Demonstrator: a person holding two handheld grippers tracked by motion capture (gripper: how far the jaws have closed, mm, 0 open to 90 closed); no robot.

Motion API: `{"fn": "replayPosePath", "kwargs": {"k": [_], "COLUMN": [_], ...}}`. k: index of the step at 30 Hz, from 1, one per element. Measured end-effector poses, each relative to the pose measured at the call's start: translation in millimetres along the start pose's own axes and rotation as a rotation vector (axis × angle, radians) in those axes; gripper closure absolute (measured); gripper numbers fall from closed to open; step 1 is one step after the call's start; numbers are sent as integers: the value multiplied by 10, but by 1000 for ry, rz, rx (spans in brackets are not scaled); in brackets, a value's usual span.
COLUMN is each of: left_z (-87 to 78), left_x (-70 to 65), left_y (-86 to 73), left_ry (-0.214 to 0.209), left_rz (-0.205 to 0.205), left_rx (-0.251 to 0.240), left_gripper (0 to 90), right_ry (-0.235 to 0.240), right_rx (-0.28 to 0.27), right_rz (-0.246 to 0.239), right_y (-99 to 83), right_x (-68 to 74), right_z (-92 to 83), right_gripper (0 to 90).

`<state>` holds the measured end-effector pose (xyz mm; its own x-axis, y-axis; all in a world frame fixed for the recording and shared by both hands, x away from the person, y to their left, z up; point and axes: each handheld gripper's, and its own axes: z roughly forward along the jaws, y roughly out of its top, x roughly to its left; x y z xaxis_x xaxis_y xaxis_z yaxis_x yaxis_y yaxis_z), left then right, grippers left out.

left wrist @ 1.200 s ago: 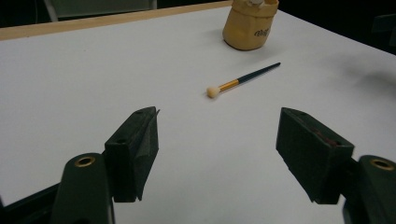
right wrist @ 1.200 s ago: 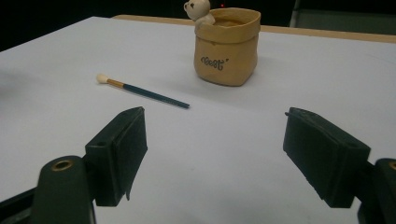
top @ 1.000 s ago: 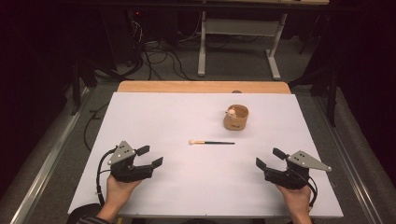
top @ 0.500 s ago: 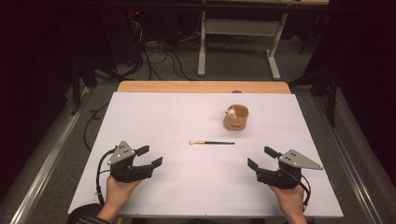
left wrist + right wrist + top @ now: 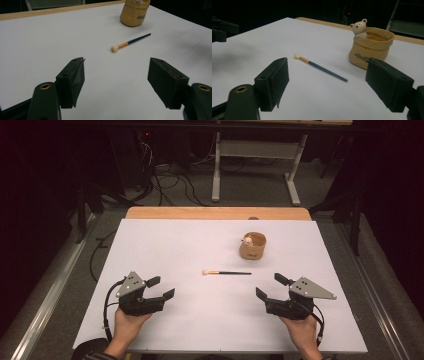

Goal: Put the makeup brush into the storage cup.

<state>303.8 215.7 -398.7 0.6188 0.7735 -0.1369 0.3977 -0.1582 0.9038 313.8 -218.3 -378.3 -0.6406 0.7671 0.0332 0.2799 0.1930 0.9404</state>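
Meanwhile both claws, left (image 5: 163,288) and right (image 5: 270,286), gape empty near the brush (image 5: 226,272)

A lab or test room, as I see it from my remote station: a desk (image 5: 165,245) under a plain white sheet, grey carpet, black cables (image 5: 165,180) snaking across the floor (one small red light glowing in the dark behind), and a metal-legged bench frame (image 5: 255,165) beyond.

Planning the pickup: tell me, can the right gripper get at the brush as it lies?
Probably yes: the right gripper is open, and only bare table lies between it and the brush.
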Motion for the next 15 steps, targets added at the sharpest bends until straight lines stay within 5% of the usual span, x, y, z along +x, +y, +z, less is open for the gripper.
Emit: {"fn": "replayPosePath", "kwargs": {"k": [5, 15], "left_z": [-3, 0], "left_x": [-14, -15], "left_y": [-2, -3], "left_ry": [-5, -6], "left_rz": [4, 5], "left_rx": [-1, 2], "left_gripper": [303, 303], "right_ry": [20, 40], "right_rx": [-7, -5], "right_rz": [27, 1], "right_y": [29, 150], "right_x": [26, 116], "right_z": [45, 203], "right_gripper": [194, 188]}}
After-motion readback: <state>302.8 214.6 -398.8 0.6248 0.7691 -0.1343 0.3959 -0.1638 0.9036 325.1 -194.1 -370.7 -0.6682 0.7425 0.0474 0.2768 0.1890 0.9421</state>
